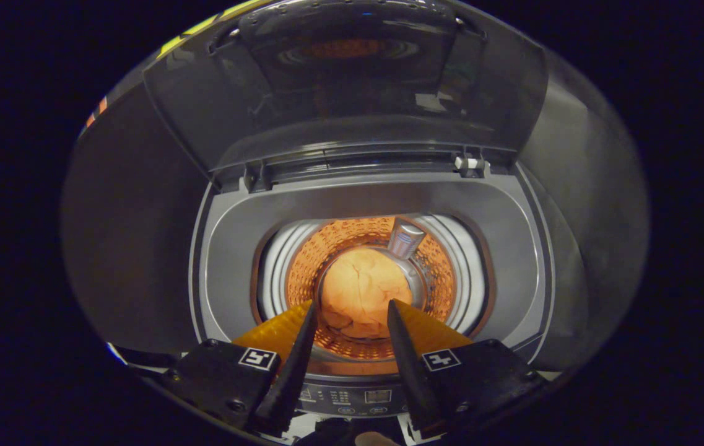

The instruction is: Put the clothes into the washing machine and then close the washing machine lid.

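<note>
Dark booth all around, and right in the middle sits a grey top-loading washing machine (512, 248), seen from above. Its lid (352, 80) is standing up at the back, glossy and tinted, hinged along the far edge of the opening. The tool (352, 313) hangs over the front rim, pointing down into the drum (438, 272), fingers spread apart with nothing between them: released, gripping nothing. The control panel (358, 396) with its buttons shows just below the fingers, at the near edge of the machine. Down in the drum, there's the clothes (364, 288): a pale, crumpled bundle, rounded like a ball, creases across its top, glowing warm orange in the light. It lies at the bottom of the perforated drum, beyond the fingertips and showing through the gap between the two fingers, well clear of both. A silvery cylindrical part (405, 238) stands against the drum's far wall, just beside the bundle.
</note>
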Tool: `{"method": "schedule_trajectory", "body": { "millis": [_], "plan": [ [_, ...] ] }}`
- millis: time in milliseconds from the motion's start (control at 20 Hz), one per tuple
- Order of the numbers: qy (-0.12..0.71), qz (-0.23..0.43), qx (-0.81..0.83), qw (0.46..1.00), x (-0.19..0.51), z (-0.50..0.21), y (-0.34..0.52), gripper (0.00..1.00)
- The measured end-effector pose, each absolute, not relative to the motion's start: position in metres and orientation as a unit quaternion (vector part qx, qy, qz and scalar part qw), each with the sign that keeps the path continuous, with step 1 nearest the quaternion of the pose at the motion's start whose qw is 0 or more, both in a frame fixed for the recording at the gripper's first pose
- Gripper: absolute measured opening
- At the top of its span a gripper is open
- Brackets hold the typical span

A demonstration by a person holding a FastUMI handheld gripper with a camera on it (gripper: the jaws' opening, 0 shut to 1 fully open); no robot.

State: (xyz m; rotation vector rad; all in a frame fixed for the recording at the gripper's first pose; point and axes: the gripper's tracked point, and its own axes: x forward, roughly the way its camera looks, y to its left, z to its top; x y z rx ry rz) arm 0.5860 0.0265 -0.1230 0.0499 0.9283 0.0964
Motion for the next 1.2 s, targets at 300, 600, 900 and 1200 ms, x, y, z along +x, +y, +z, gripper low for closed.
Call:
{"method": "schedule_trajectory", "body": {
  "millis": [300, 600, 900, 1200],
  "plan": [
    [0.412, 0.050, -0.005, 0.910, 0.580, -0.106, 0.023, 0.71],
    [0.341, 0.065, -0.049, 0.937, 0.577, -0.069, 0.026, 0.71],
    [0.272, 0.074, -0.061, 0.958, 0.582, -0.008, 0.031, 0.71],
    [0.216, 0.071, -0.035, 0.973, 0.594, 0.062, 0.028, 0.71]
  ]
}}
